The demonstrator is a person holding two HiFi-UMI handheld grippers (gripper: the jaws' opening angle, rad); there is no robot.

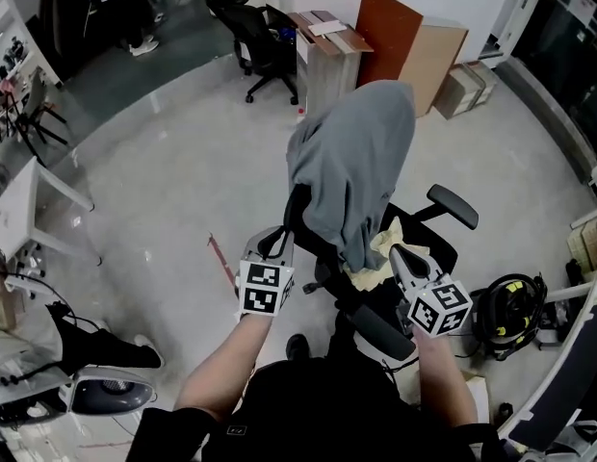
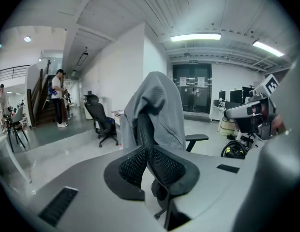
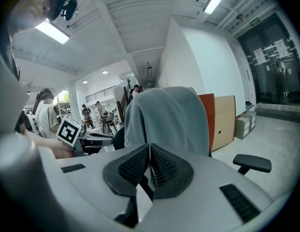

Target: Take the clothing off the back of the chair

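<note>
The grey garment [image 1: 356,162] hangs over the back of the chair [image 1: 454,206] and covers it from the top downward, so I judge that no part of the removal is done yet. My left gripper [image 2: 148,148] and my right gripper [image 3: 149,148] both have their jaws pressed together with nothing between them, and each one is near the chair on its own side. Everything is left to do: open the jaws, pinch the cloth and lift it off.

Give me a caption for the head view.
Left gripper and right gripper face a gray garment draped over a black chair.
</note>
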